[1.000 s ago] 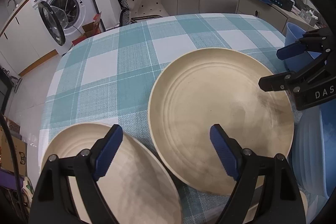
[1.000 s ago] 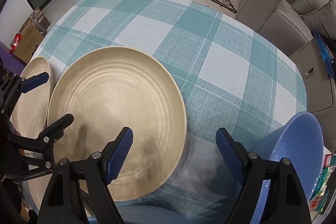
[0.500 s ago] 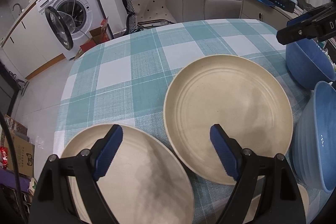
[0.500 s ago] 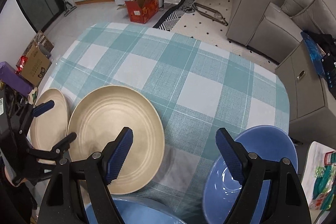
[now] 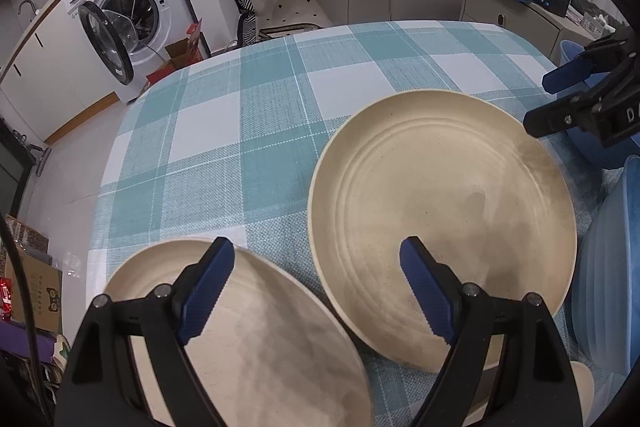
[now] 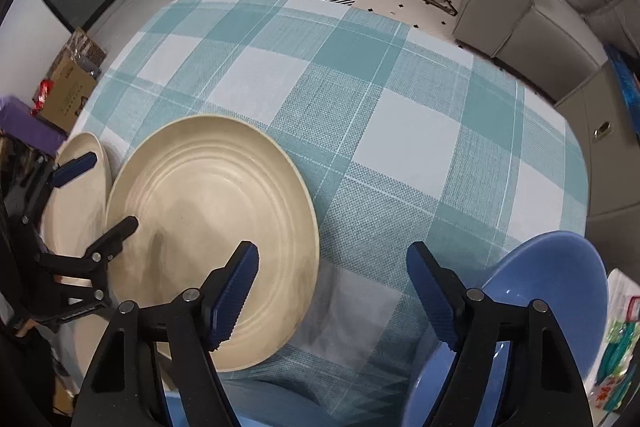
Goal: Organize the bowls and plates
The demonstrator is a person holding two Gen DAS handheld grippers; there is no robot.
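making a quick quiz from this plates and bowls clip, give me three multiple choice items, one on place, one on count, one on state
1. Where is the large cream plate relative to the blue bowl in the right wrist view?
A left of it
B stacked inside it
C behind it

2. How many cream plates lie on the checked tablecloth?
A one
B two
C four

3. What does the left gripper hold?
A a bowl
B a plate
C nothing

Key: 1 A, tablecloth separates them. 2 B, a smaller cream plate lies beside the large one. 3 C, its fingers stand apart above the plates.
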